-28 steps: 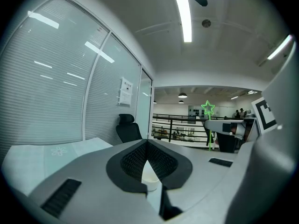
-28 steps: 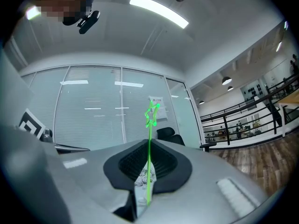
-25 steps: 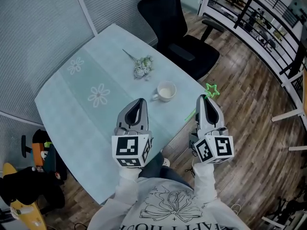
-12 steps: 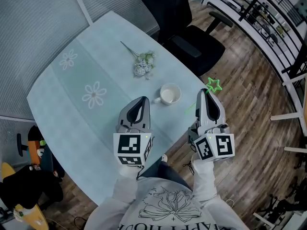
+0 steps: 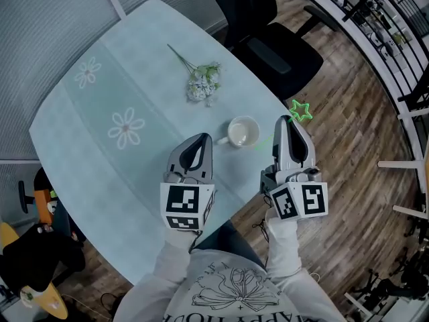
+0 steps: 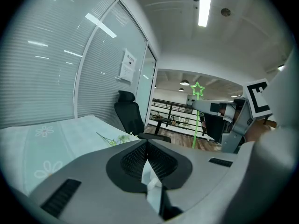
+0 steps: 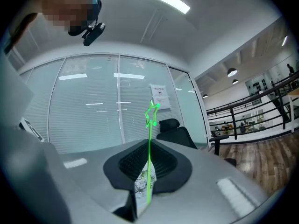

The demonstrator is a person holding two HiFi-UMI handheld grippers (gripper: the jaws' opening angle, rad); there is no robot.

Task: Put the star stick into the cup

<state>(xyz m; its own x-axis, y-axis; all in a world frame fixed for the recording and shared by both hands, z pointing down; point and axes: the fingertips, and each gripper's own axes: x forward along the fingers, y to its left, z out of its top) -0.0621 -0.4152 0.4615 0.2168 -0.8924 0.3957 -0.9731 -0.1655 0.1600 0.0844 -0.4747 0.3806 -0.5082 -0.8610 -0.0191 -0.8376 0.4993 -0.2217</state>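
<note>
While the star stick [image 5: 301,110] is clamped between the closed jaws of the right gripper [image 5: 289,121], its green star is seen just beyond the gripper's tip, right of centre in the head view. It lies past the edge of the desk [image 5: 134,66] and over the wooden floor [image 5: 348,146]. A short length of thin stem shows between this gripper and the cup [image 5: 242,132]. The white cup stands upright on the desk at frame centre, close to the desk's right edge and just left of the right gripper; nothing is seen inside it. The left gripper [image 5: 200,139] is held at lower centre with its jaws together on nothing, near the cup but apart from it. A flower sprig [image 5: 201,82] lies at upper centre, well clear.

The insertion is judged not yet begun. Several faults can be foreseen:
- The thin stem may pivot or slip between the pads when it is tilted.
- The unsteadied cup may be knocked toward the nearby edge by the stem end or the gripper.
- A long stick, once released, may lean on the rim and tip the cup.
</note>
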